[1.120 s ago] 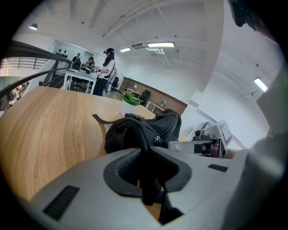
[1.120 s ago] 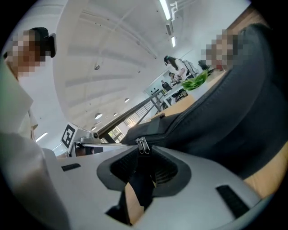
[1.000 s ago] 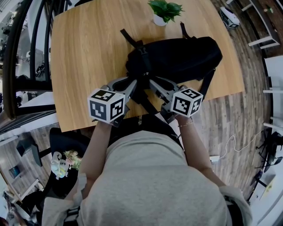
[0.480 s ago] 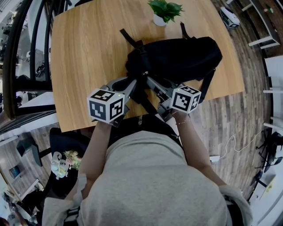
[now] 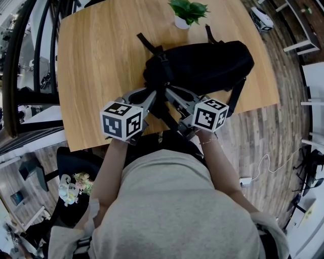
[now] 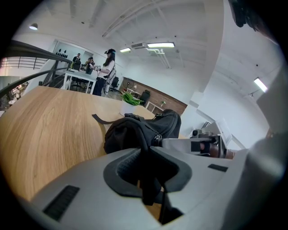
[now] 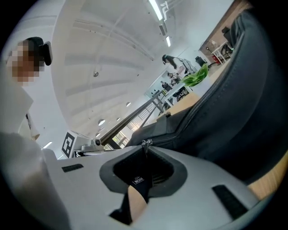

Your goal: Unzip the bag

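A black backpack [image 5: 207,63] lies on its side on the wooden table [image 5: 96,55]. My left gripper [image 5: 152,97] is at the bag's near left end, shut on a black strap [image 6: 147,179] that runs down between its jaws. Right beside it, my right gripper [image 5: 168,92] is at the same end. Its jaws are closing, with the black zipper pull tab [image 7: 140,182] between them and the pads pressing on it. The metal slider [image 7: 145,143] sits at the jaw tips on the closed zipper line [image 7: 198,112].
A small potted plant [image 5: 188,12] in a white pot stands at the table's far edge, just behind the bag. More straps [image 5: 147,43] trail from the bag across the tabletop. People stand at desks [image 6: 96,72] far off.
My right gripper has shifted left, closer to the left gripper and the bag's end. The left gripper and the bag have stayed put.
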`<state>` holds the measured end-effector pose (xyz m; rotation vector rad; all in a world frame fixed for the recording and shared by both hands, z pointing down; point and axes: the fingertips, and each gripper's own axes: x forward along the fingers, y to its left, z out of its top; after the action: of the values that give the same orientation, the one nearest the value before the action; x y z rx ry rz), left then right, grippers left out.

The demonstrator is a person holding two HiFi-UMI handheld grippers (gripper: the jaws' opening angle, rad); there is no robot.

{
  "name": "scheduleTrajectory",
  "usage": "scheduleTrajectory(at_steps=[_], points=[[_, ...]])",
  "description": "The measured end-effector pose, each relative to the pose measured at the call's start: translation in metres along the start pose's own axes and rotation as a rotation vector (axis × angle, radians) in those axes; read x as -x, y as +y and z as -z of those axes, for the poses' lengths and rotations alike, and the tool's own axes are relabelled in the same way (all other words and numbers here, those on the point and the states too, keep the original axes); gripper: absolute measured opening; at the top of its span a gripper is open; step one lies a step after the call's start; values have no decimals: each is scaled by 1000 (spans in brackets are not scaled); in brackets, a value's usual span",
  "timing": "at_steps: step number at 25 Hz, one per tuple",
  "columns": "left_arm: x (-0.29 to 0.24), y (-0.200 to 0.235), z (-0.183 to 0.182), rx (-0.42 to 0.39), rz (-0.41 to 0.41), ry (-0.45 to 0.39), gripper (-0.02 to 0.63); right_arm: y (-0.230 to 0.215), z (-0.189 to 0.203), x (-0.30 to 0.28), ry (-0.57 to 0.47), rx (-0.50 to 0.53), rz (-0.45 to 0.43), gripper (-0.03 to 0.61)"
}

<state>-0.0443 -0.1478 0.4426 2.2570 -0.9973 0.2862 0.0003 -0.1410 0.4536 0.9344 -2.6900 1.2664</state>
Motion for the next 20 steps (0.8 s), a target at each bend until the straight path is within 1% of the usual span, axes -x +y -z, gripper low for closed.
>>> scheduleTrajectory(at_steps=[3,7,10,12,16,20], points=[[1,0,-1,-2,6,2,66,-3,-2,2,-12,-6,23,11],[0,1,-1,-4,22,3,66,-6,-4,9,-20,0,25,12],[0,1,-2,-9,37,3,66,-6,-5,14,16,59,58,11],[1,2,-4,-12,43,0,66,-8,-7,17,37,113,107,11],[3,7,-9,-17,44,-11,66,-22,-19,28,35,185,260,9],[4,7,-13,-15,68,-20,66,-26,-29,34,27,230,329,11]])
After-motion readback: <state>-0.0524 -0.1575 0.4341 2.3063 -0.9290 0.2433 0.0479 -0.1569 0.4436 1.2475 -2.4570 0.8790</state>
